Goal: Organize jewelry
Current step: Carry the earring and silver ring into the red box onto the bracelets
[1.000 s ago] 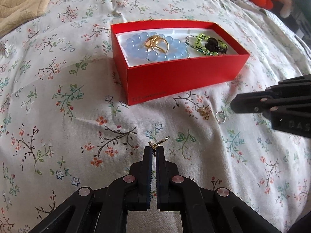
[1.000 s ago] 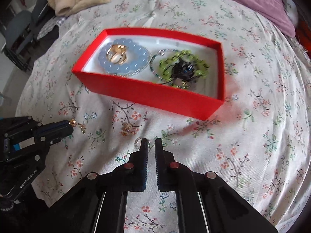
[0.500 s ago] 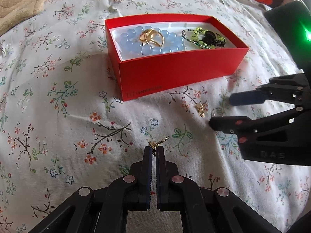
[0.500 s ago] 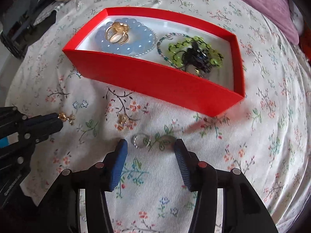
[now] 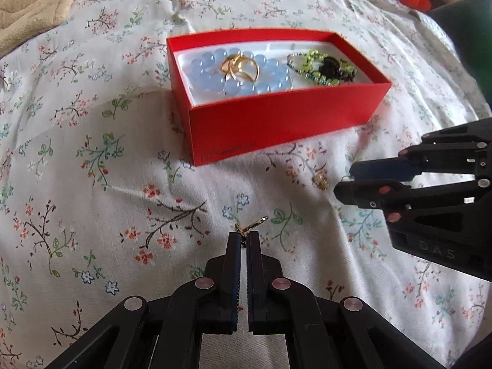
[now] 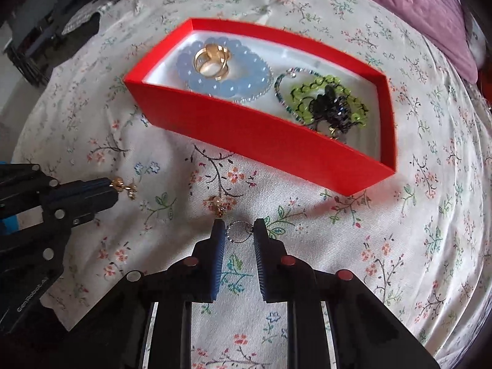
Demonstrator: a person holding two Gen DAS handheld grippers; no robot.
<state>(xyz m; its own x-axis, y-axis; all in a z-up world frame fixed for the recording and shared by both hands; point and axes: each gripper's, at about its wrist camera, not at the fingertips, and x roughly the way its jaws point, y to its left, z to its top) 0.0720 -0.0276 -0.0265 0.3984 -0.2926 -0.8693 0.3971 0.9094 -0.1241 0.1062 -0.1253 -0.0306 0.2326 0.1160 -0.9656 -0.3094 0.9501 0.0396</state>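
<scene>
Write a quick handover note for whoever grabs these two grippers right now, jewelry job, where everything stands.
Left gripper: shut on the gold earring, held above the bedspread.
Right gripper: open, fingers on either side of the silver ring, which lies on the bedspread.
Done: blue bead bracelet, gold rings and green and black beads are in the red box.
Left: box the earring, grasp and box the ring, then the second gold earring beside it.

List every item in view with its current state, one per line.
left gripper: shut on gold earring
right gripper: open, fingers either side of silver ring
second gold earring: loose on bedspread
red box: open, holding bracelets and gold rings
</scene>
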